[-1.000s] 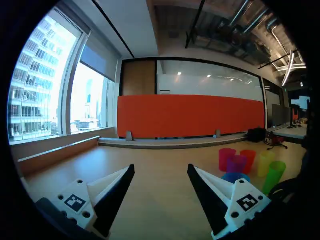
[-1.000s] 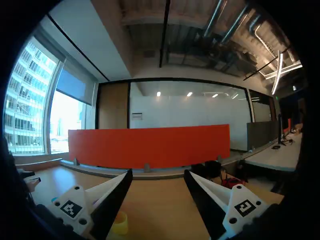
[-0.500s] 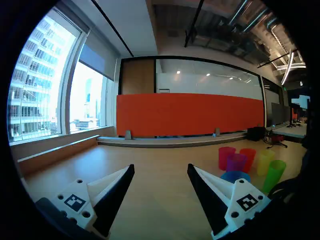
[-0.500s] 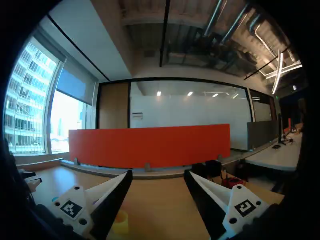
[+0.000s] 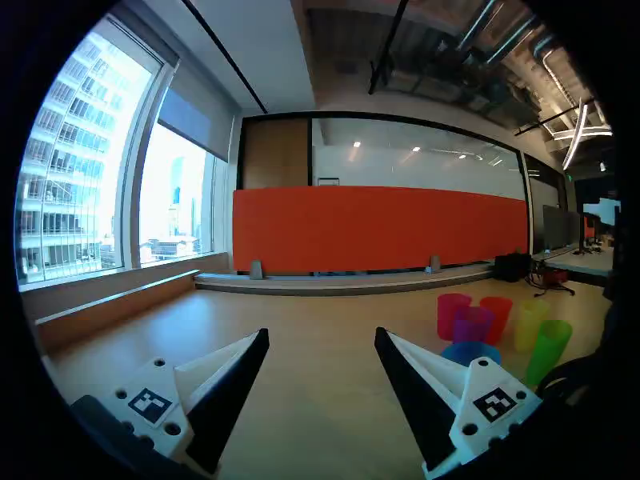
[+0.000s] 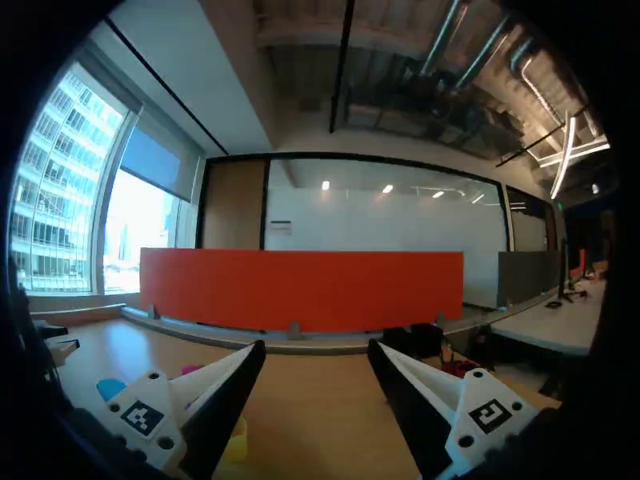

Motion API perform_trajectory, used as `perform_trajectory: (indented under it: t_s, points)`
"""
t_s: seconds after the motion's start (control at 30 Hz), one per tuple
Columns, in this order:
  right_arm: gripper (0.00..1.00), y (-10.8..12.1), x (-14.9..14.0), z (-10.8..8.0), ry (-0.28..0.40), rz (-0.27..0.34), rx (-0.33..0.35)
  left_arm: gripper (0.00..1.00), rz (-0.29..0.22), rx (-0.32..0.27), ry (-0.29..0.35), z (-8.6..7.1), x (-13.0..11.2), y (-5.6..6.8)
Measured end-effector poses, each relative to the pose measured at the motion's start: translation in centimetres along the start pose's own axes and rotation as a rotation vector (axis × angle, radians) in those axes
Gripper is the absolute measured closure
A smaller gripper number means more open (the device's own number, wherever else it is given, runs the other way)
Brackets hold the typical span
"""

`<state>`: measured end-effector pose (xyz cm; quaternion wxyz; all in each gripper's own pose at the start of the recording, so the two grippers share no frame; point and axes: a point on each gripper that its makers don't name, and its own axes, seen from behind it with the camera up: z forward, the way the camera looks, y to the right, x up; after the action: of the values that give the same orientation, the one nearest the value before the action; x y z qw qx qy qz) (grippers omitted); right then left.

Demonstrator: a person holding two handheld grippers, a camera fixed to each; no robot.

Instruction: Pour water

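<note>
Coloured cups [image 5: 474, 325] right of left gripper [image 5: 321, 333]

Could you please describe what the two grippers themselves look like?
The left gripper and right gripper look alike: two white, wedge-shaped fingers tapering to points, black on their inner faces, each carrying a square black-and-white marker and small bolt holes.

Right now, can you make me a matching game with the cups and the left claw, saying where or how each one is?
1 yellow cup
2 green cup
3 blue cup
4 left claw

A open, holding nothing
B rightmost cup in the left gripper view
C between the red cup and the green one
D peeking over a claw finger

Pairs: 1-C, 2-B, 3-D, 4-A
</note>
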<state>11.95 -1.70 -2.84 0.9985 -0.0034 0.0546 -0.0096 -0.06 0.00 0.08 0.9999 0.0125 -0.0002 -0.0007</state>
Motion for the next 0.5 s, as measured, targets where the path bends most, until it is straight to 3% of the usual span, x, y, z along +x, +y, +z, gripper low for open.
perform_trajectory:
  t_s: [0.5]
  points:
    - [0.01, 0.6, -2.7, 0.9, 0.009, 0.012, -0.001, 0.02, 0.000, 0.000, 0.000, -0.1, 0.0, 0.0]
